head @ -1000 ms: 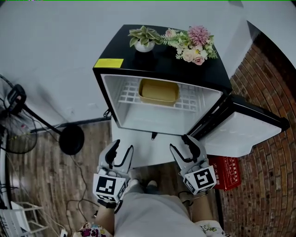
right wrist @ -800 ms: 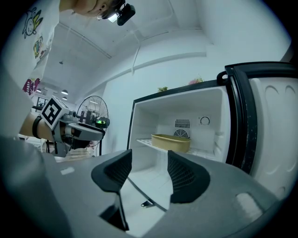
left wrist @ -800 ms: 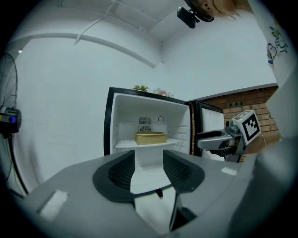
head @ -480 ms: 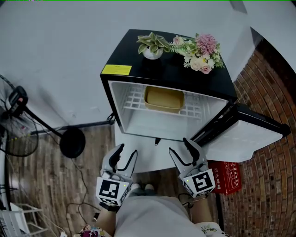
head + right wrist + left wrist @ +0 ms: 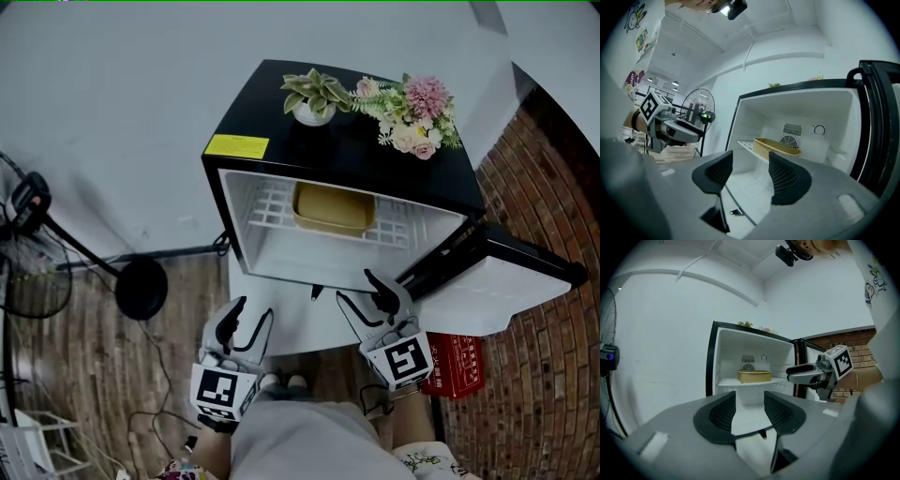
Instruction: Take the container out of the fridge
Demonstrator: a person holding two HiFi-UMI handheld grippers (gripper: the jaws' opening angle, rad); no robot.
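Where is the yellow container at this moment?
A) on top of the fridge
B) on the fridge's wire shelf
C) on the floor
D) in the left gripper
B: the container rests on the wire shelf inside the open fridge, while the left gripper and right gripper hang in front, fingers apart and empty.

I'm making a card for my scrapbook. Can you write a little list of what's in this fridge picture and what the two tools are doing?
fridge: small, black
door: open
container: yellow, on the white wire shelf inside
on top: potted plant, flowers
left tool: open, empty, outside the fridge
right tool: open, empty, outside the fridge
task: container not yet touched
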